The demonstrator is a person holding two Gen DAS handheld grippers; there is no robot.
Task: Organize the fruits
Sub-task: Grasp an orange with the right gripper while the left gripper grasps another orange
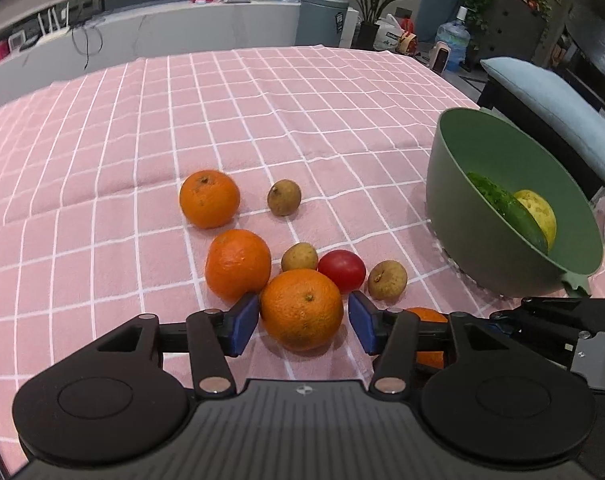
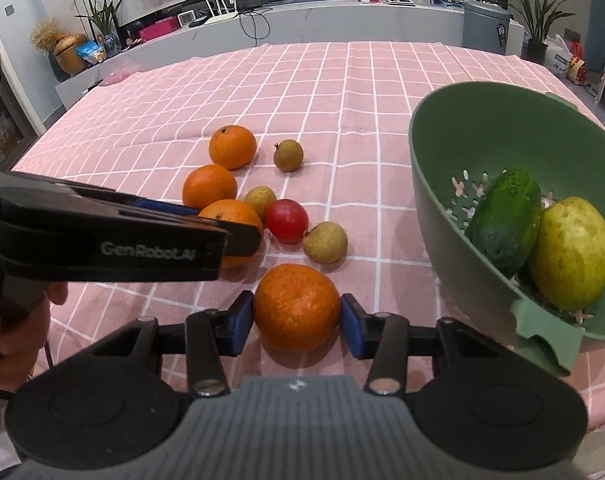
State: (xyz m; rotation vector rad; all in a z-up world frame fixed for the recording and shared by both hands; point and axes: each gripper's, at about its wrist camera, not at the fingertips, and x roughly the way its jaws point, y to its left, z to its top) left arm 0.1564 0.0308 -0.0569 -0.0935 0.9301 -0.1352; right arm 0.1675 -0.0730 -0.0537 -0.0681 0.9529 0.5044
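Observation:
Several oranges, three small brown longans and a red tomato (image 1: 341, 270) lie on the pink checked cloth. My left gripper (image 1: 303, 322) straddles the nearest orange (image 1: 301, 309); its blue pads stand a little off the skin, so it is open. My right gripper (image 2: 297, 320) has its pads touching both sides of another orange (image 2: 297, 307) resting on the cloth. The left gripper's body (image 2: 102, 236) shows in the right wrist view. A green colander bowl (image 2: 434, 184) at the right holds a cucumber (image 2: 504, 220) and a yellow-green guava (image 2: 572, 264).
Two more oranges (image 1: 209, 198) (image 1: 238, 264) and longans (image 1: 284, 197) (image 1: 387, 279) lie beyond the left gripper. The bowl (image 1: 454, 208) sits near the table's right edge; a stool with a blue cushion (image 1: 550, 108) stands beyond it. A counter with clutter runs behind the table.

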